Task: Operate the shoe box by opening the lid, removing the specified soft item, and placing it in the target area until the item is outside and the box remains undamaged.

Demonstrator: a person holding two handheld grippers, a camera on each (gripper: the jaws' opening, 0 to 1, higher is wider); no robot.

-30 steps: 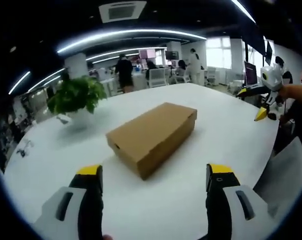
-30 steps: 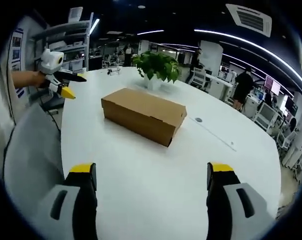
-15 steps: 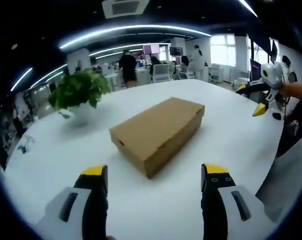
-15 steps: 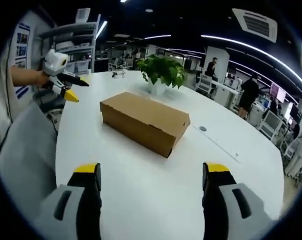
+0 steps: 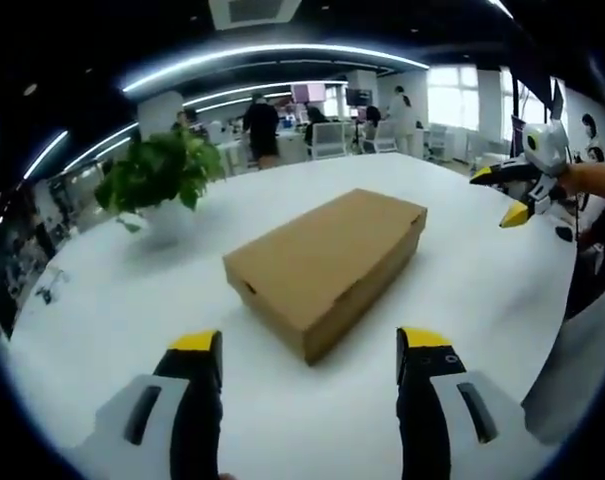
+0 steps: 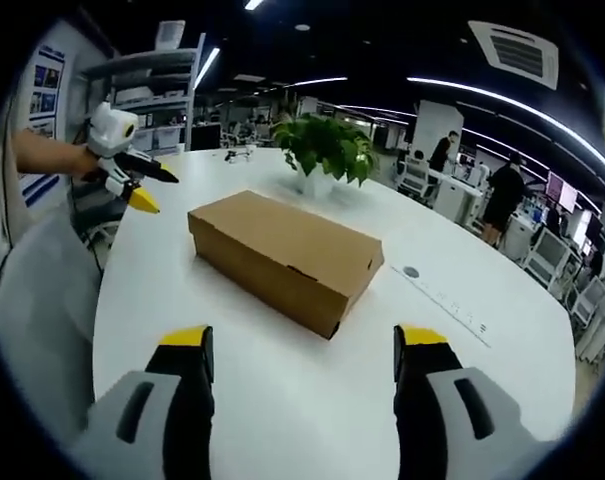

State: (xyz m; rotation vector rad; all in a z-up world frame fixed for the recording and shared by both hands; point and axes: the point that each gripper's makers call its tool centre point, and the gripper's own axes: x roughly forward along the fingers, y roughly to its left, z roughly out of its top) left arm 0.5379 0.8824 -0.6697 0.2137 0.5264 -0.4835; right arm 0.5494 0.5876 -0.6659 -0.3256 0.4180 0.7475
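Resting lid-down-shut near the middle of the white worktop (image 5: 462, 290), the cardboard shoe box (image 5: 327, 266) looks light, stiff yet crushable, best lifted by its lid edge, while left gripper (image 5: 310, 345) and right gripper (image 6: 302, 340) hover released.

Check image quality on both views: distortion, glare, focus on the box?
Left gripper view: strong fisheye, the white table edge bows; the shoe box is sharp, with a soft shadow beneath; ceiling light strips curve and bloom, windows are blown out. Right gripper view: same barrel distortion; box and potted plant are sharp; the background office is dim and soft.
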